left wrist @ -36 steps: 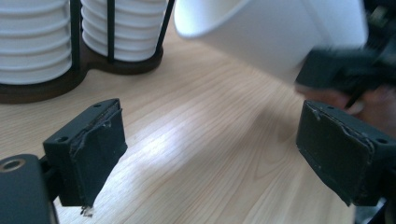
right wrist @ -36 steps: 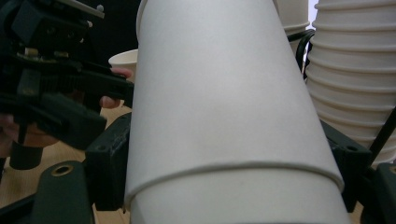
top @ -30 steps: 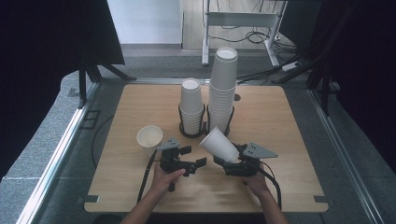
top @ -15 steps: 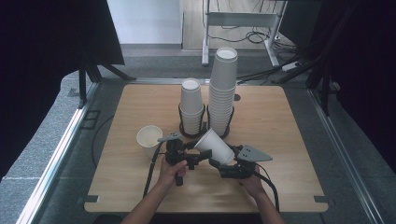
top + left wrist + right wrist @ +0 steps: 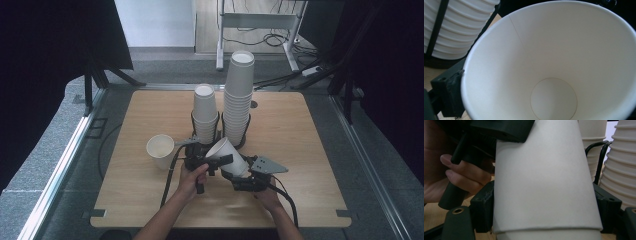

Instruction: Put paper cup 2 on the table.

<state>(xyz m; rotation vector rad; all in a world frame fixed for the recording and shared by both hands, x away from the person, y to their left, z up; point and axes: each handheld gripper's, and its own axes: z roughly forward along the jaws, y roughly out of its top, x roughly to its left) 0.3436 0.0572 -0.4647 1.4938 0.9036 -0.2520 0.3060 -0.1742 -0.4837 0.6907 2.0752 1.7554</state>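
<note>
From the high view, the right gripper (image 5: 239,172) pinches a white paper cup (image 5: 229,156) by its lower body, tilted so that the mouth points up and toward the left gripper (image 5: 216,162). This happens near the middle of the worktop, a little toward the person's edge, just in front of two wire holders. One holder carries a short stack of cups (image 5: 205,113), the other a tall stack (image 5: 238,96). A single cup (image 5: 161,150) stands upright toward the left edge, just beside the left gripper. The left gripper's jaws have just been opening and now stand spread at the held cup's rim, one jaw lying across it.

In the left gripper view I look straight down into the cup (image 5: 554,67), its round bottom plain to see, with one black jaw just outside the rim on the left and the ribbed tall stack (image 5: 456,27) behind.

In the right gripper view the cup wall (image 5: 544,182) sits squarely between the two jaws, pads tight against it on both sides, with the left gripper's black body over its far end and the person's fingers (image 5: 464,175) wrapped round the handle.

This looks like a handover or a pulling apart of nested cups. To do it well, the left jaws should straddle the rim wall, one inside and one outside, before closing gently, so the paper does not crumple. The right grip should hold firm low down until the left has taken hold.
</note>
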